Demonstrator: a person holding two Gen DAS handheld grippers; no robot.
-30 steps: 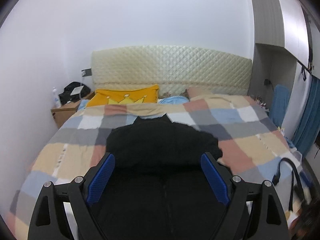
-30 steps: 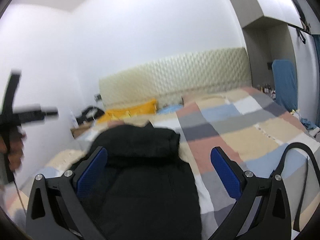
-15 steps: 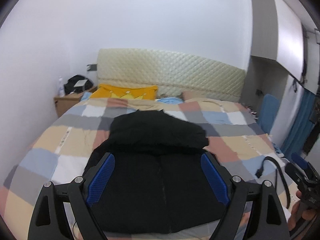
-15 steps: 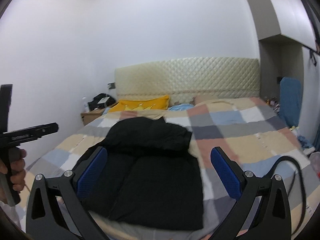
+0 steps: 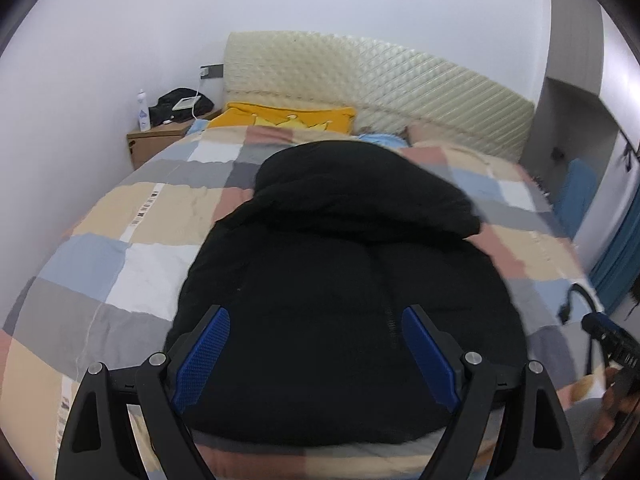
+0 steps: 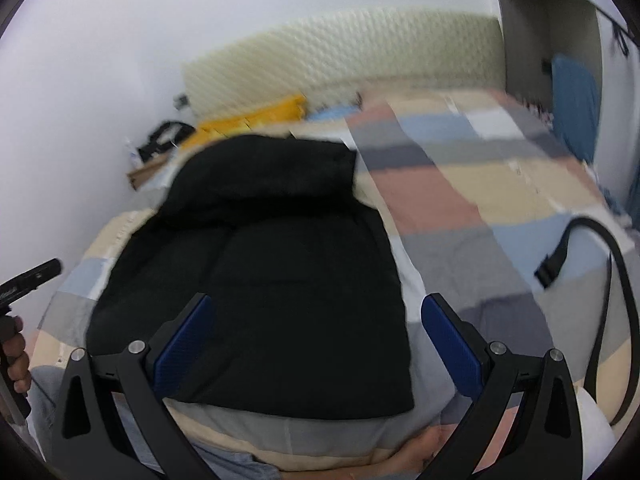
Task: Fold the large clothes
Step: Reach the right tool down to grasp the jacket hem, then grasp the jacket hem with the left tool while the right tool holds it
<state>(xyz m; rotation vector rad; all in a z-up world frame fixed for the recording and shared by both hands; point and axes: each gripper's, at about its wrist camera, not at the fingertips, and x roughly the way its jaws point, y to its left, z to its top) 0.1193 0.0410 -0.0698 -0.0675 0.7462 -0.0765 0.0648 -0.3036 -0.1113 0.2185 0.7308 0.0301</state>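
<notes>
A large black puffy jacket (image 5: 344,280) lies on the checked bed cover (image 5: 132,216), folded into a rough block with the hood end toward the headboard. It also shows in the right wrist view (image 6: 264,272). My left gripper (image 5: 316,348) is open and empty, held above the jacket's near hem. My right gripper (image 6: 316,340) is open and empty, held above the jacket's near right corner. The right gripper's tip shows at the right edge of the left wrist view (image 5: 608,336), and the left gripper's tip at the left edge of the right wrist view (image 6: 28,280).
A black strap (image 6: 592,264) lies on the bed cover to the right of the jacket. A yellow pillow (image 5: 284,118) sits by the padded headboard (image 5: 380,80). A wooden nightstand (image 5: 160,140) with a bottle and a dark bag stands at the left. Blue cloth (image 6: 576,112) hangs at the right.
Both grippers have tilted down and moved closer over the jacket's near end. The jacket itself has not moved. Both stay open.
</notes>
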